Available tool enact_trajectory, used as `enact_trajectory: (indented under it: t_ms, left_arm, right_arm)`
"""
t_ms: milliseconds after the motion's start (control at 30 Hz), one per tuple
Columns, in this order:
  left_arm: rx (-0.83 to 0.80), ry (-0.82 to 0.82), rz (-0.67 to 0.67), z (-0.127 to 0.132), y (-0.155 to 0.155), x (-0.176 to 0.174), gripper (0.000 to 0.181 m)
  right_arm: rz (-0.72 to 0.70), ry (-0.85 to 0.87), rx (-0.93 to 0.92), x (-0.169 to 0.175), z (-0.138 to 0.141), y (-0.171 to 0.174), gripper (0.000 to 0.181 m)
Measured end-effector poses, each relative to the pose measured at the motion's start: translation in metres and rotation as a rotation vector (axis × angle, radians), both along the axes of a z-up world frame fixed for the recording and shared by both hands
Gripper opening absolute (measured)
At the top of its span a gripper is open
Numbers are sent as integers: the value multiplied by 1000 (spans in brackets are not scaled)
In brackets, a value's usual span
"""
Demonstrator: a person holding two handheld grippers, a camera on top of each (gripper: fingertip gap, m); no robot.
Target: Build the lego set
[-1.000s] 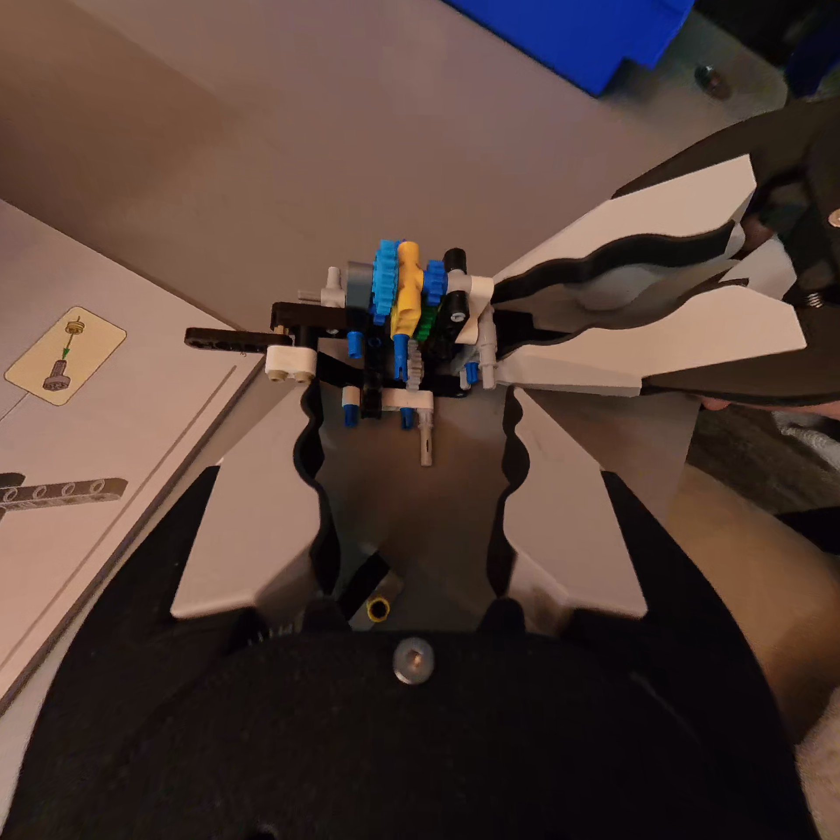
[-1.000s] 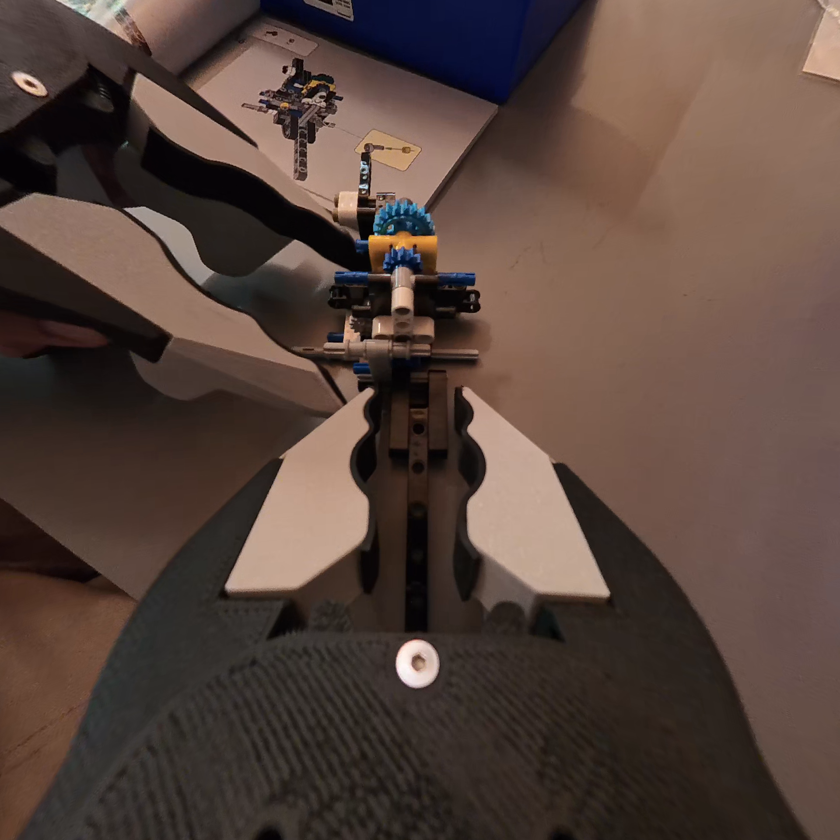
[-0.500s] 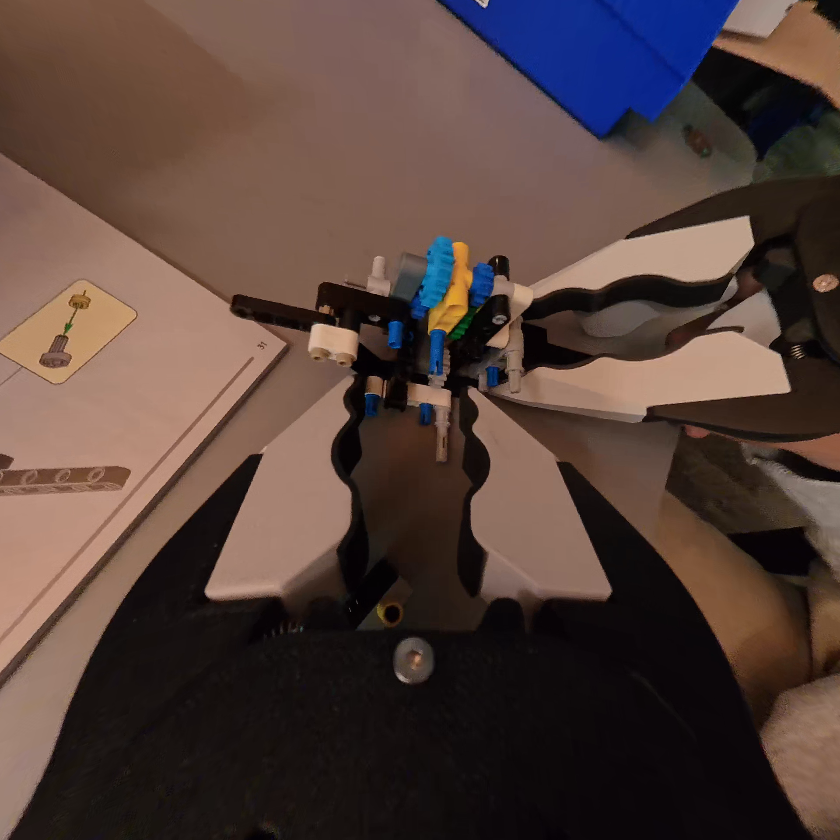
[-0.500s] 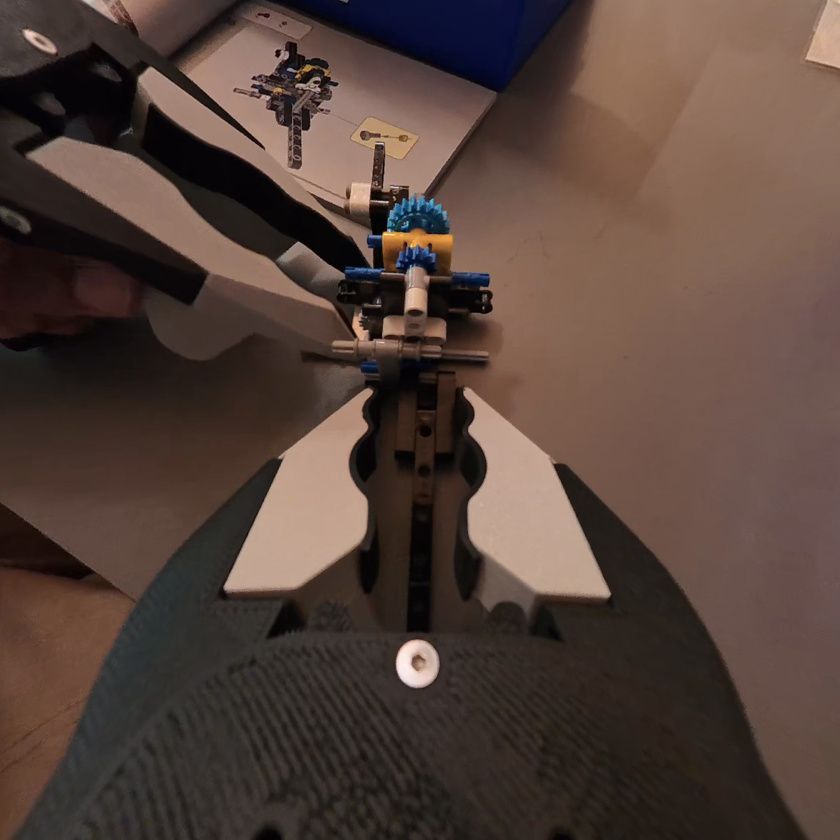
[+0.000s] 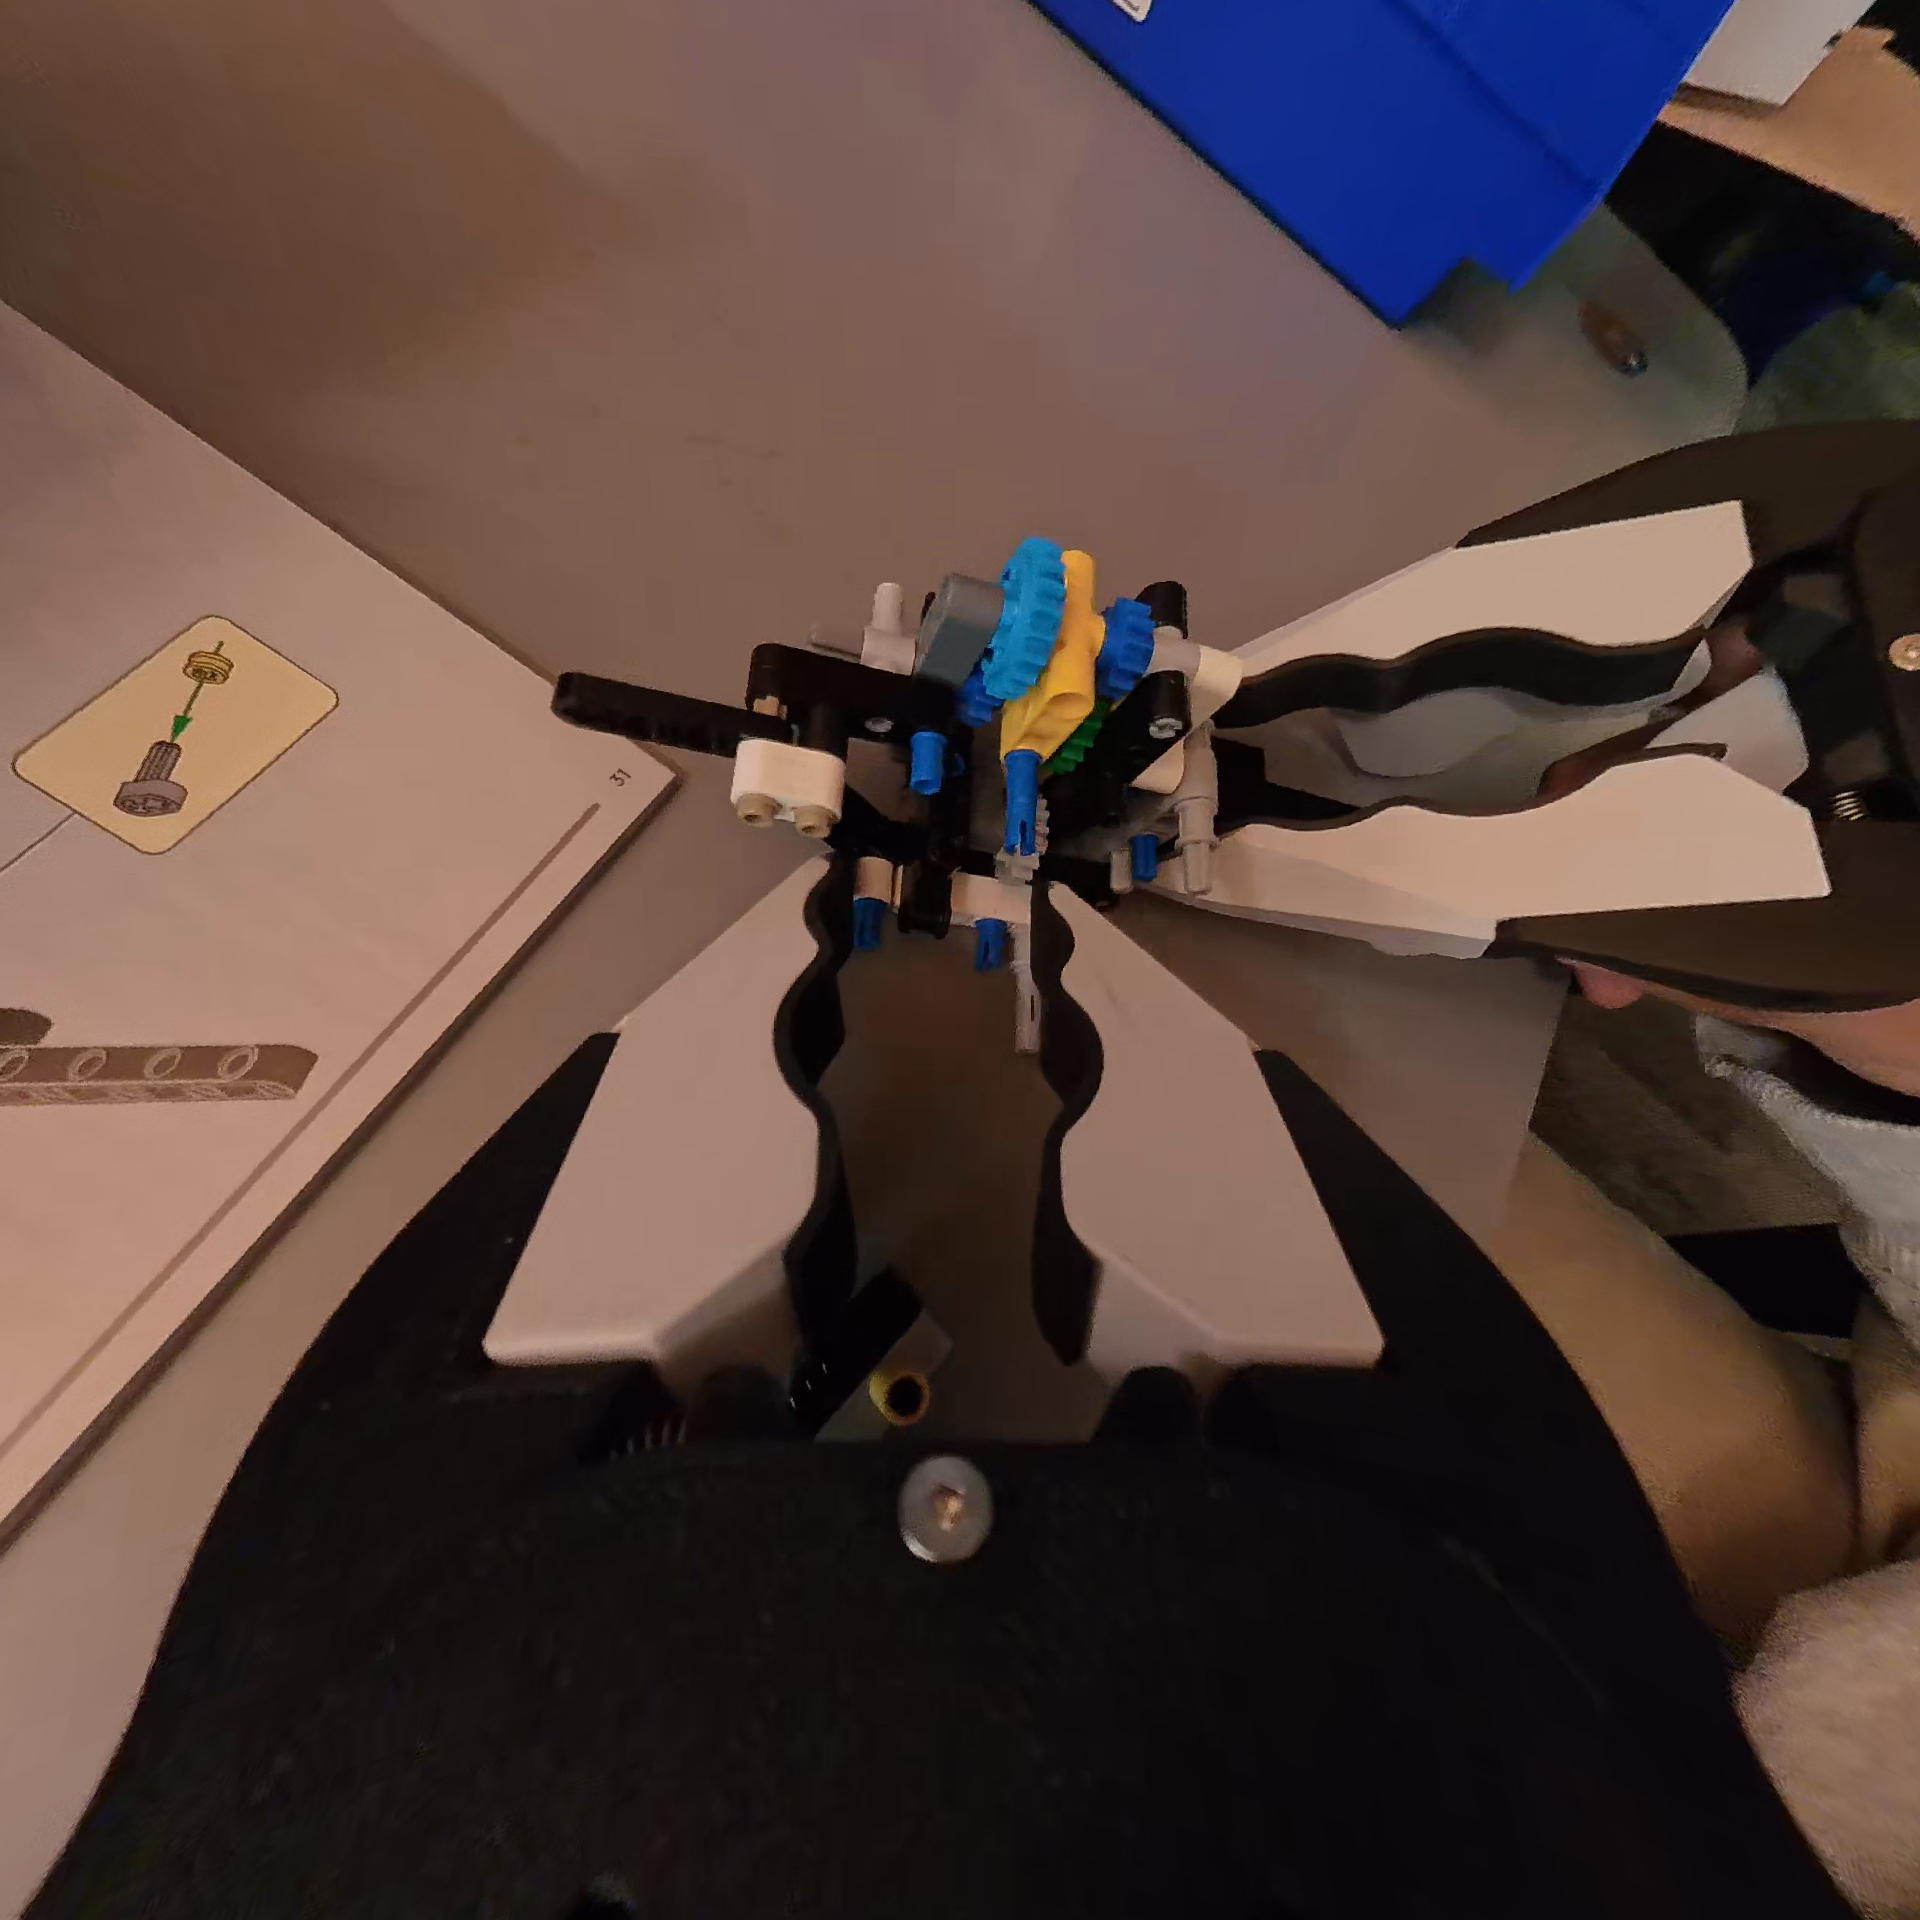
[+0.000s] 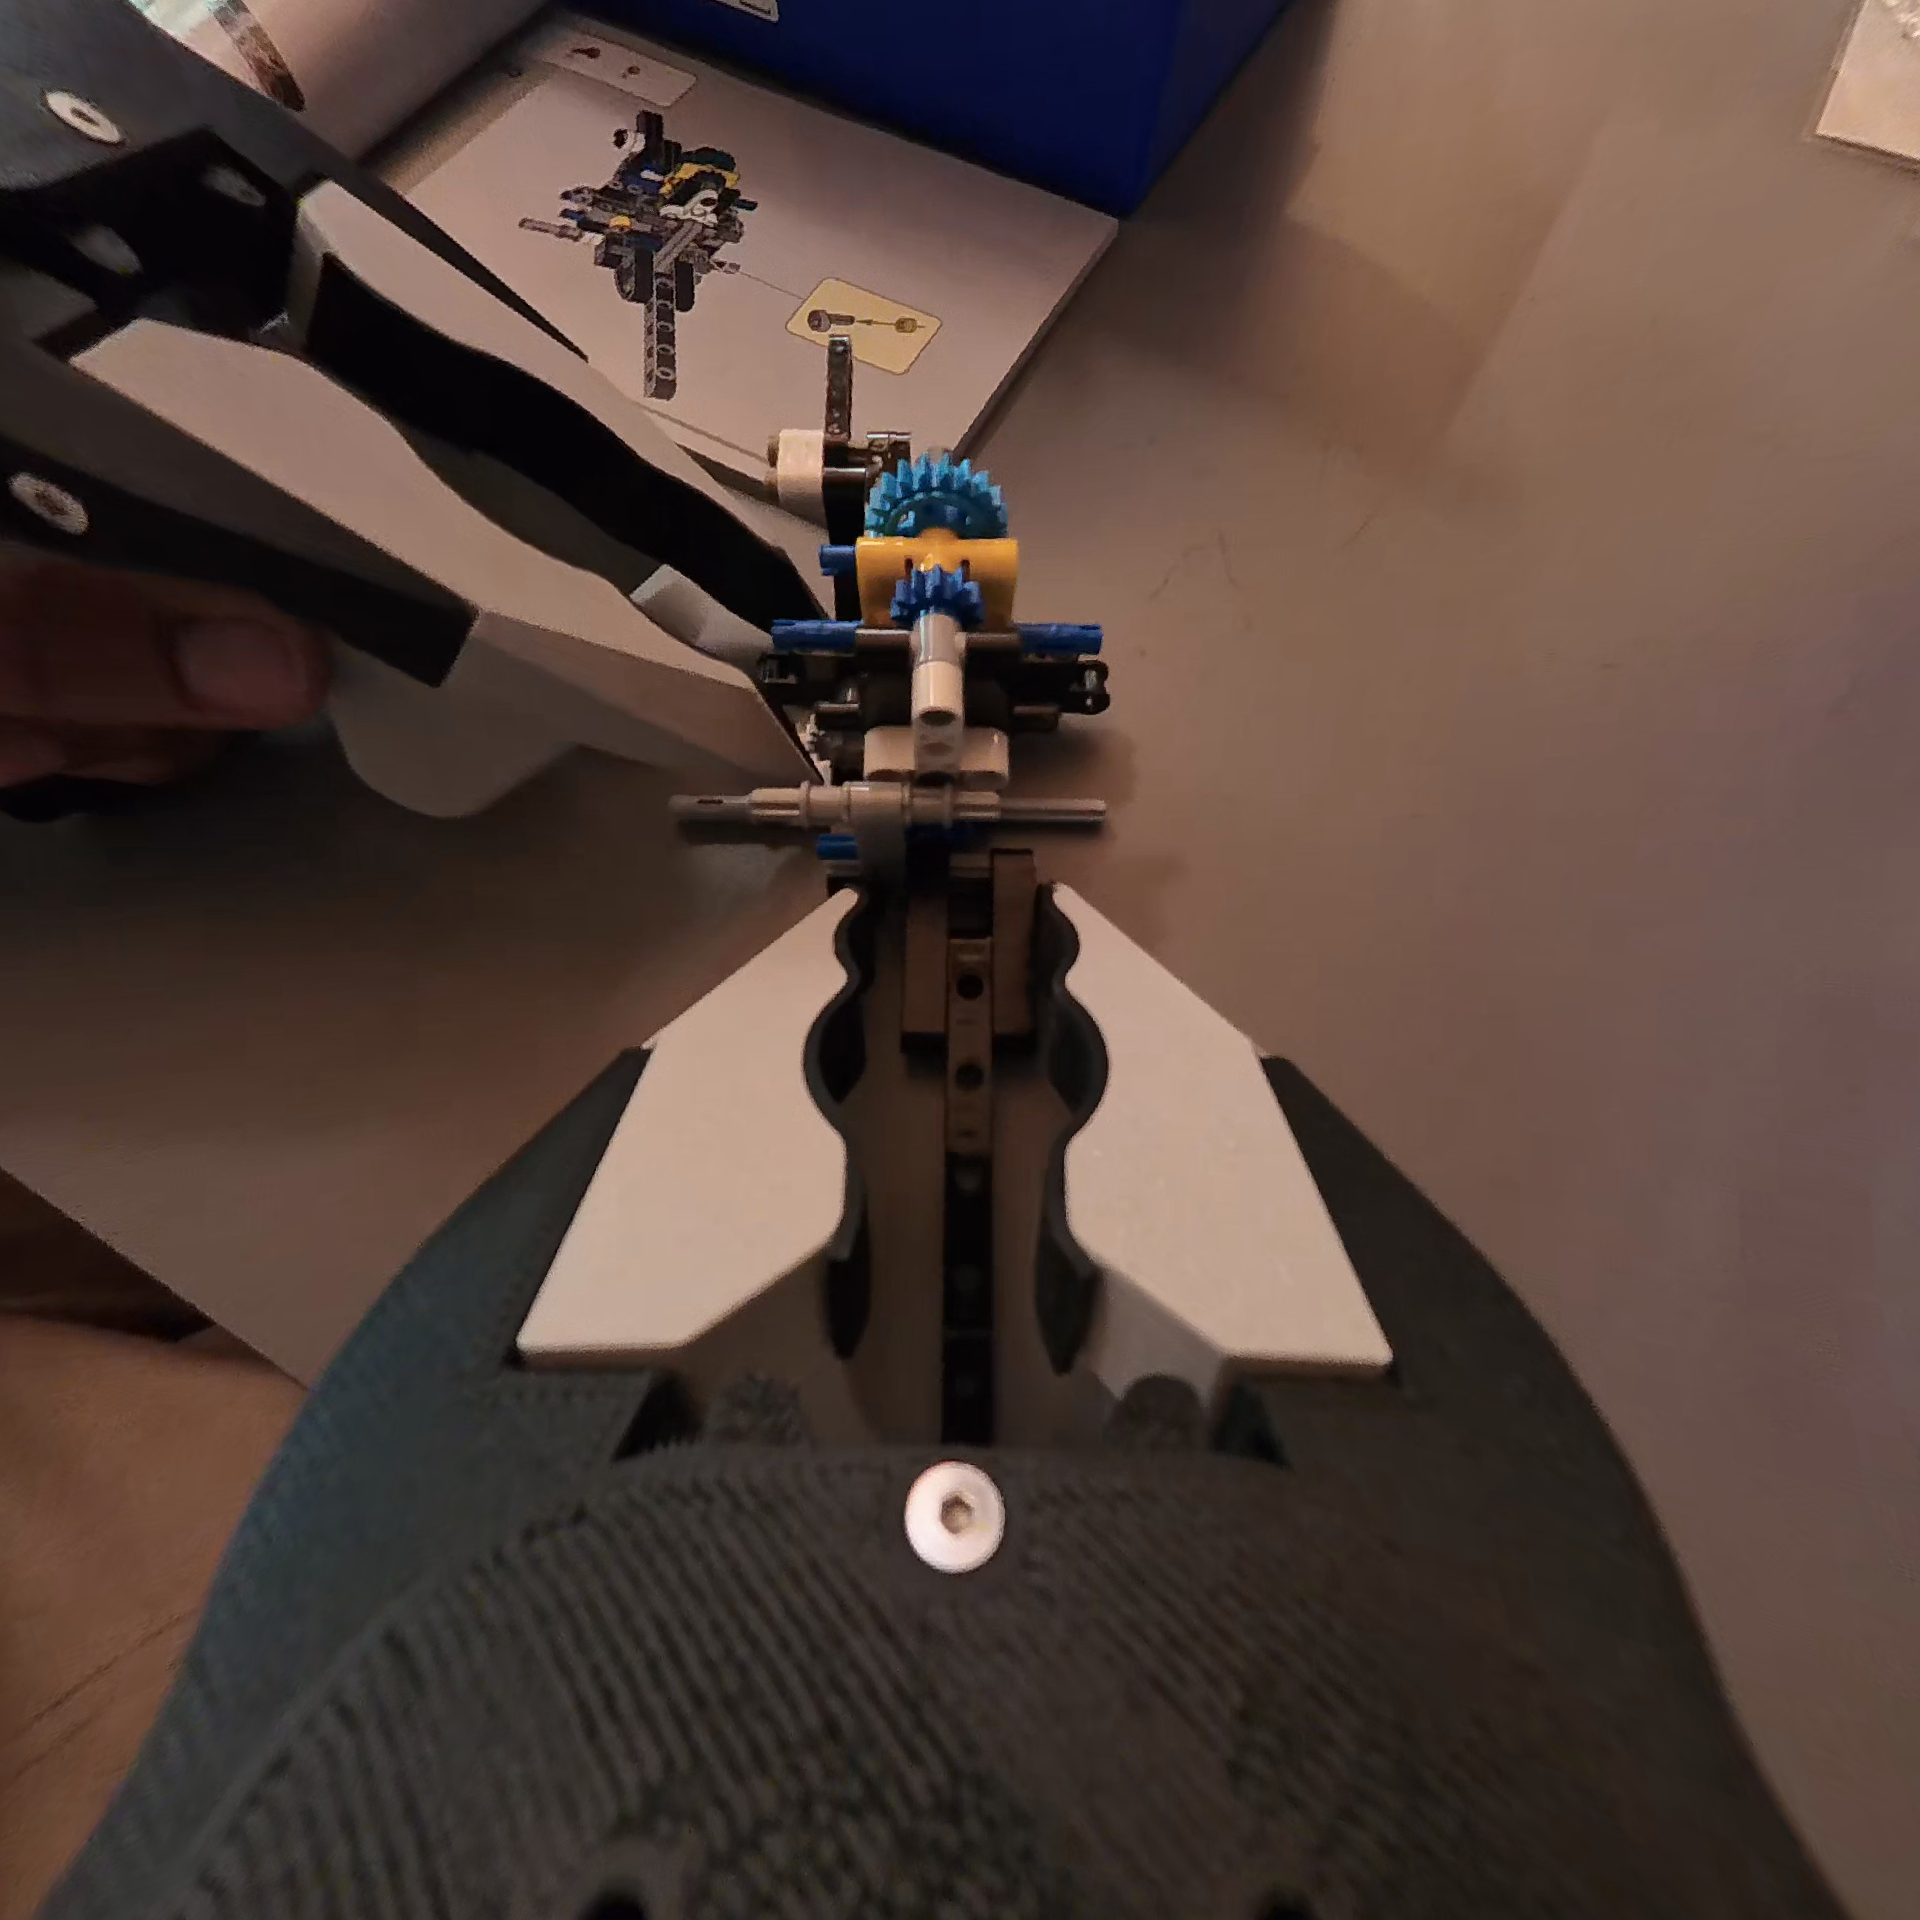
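Observation:
The lego assembly (image 5: 1039, 707), with blue gears, a yellow block and black beams, is held just above the grey table (image 5: 727, 312). My left gripper (image 5: 940, 899) has its jaws closed in on the assembly's near end, around a white connector with blue pins. My right gripper (image 6: 951, 914) is shut on the long black beam (image 6: 966, 1039) at the assembly's tail (image 6: 935, 582). In the left wrist view the right gripper (image 5: 1195, 779) reaches in from the right. In the right wrist view the left gripper (image 6: 805, 691) reaches in from the left.
An open instruction booklet (image 5: 312, 935) lies on the left and also shows in the right wrist view (image 6: 831, 208). A blue box (image 5: 1351, 135) stands at the back. A small black and yellow piece (image 5: 873, 1361) lies under my left gripper. The table edge (image 5: 1538, 1039) is close on the right.
My left gripper's jaws have narrowed from wide open onto the assembly's near end. The assembly and both grippers have shifted slightly towards the booklet.

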State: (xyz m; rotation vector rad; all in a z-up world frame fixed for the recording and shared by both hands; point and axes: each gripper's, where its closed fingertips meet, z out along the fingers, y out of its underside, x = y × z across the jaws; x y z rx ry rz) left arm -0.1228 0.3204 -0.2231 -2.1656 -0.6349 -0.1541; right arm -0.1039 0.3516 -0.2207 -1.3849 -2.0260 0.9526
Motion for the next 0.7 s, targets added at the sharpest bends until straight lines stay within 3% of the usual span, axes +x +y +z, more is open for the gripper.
enact_trajectory:
  t_ms: [700]
  left_arm:
    - [-15,20,-1,-1,0,1,34]
  right_arm:
    - [-69,-45,-110,-4,-1,4,30]
